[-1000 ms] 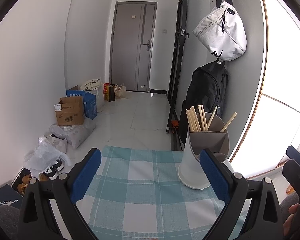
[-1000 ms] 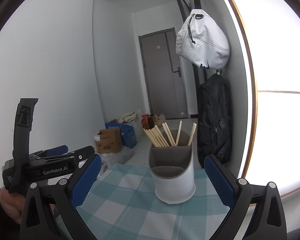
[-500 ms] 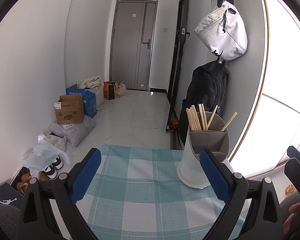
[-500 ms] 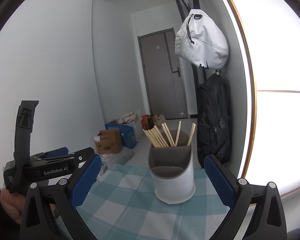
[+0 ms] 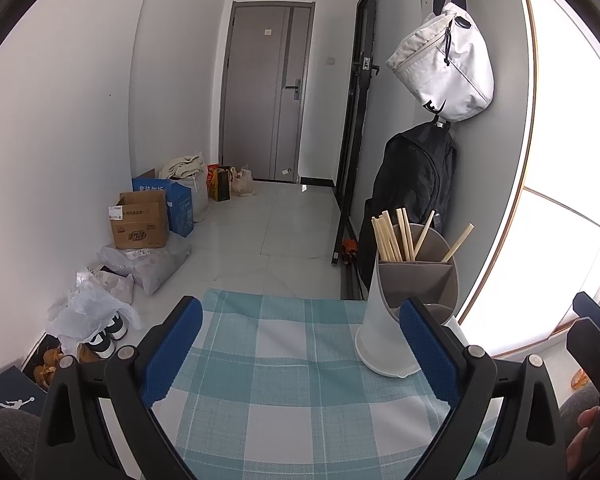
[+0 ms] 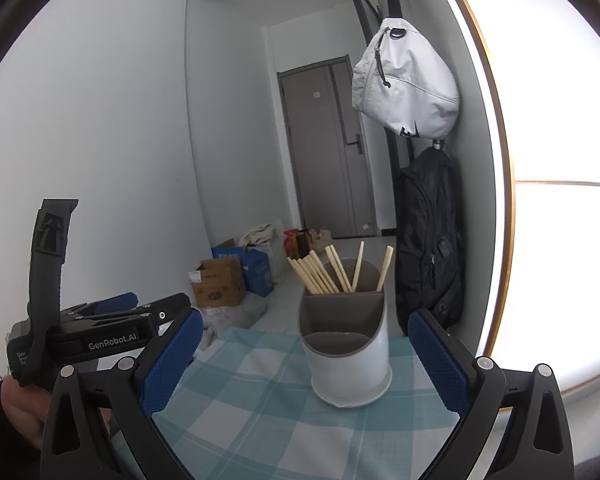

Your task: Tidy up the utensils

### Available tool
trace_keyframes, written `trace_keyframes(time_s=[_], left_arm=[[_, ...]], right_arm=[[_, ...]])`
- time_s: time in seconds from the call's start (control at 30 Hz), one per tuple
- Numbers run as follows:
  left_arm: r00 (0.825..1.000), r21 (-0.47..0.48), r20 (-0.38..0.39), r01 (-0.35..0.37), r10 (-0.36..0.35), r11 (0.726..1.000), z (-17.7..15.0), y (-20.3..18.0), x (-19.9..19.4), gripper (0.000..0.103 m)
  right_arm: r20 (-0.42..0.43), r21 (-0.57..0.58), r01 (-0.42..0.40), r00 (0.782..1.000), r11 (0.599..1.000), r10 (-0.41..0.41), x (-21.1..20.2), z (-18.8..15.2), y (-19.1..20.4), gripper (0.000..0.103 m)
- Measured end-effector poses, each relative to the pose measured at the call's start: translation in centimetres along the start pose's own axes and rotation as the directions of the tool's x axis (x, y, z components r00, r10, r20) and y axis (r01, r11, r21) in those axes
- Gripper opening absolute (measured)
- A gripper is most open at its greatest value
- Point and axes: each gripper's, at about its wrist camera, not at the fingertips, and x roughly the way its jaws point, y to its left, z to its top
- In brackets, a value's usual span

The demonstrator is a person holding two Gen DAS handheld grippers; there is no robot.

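Chopsticks (image 6: 324, 270) in holder (image 6: 346, 354), checked cloth (image 6: 260, 412), backpack (image 6: 426, 240) behind

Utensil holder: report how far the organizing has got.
Done, by the look of it: the chopsticks stand in the rear compartments of the utensil holder on the checked cloth. In hand: nothing; the left tool and the right tool are both open and empty. Left: no loose utensils show on the cloth; the front compartment looks empty.
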Motion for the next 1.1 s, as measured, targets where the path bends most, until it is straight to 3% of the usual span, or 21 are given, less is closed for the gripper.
trace_keyframes(time_s=[1.1], left_arm=[[1.0, -0.025, -0.029, -0.006, 0.005, 1.0, -0.32, 0.35, 0.59, 0.097]], right_arm=[[-0.007, -0.007, -0.007, 1.0, 1.0, 0.007, 0.24, 0.0, -0.22, 0.103]])
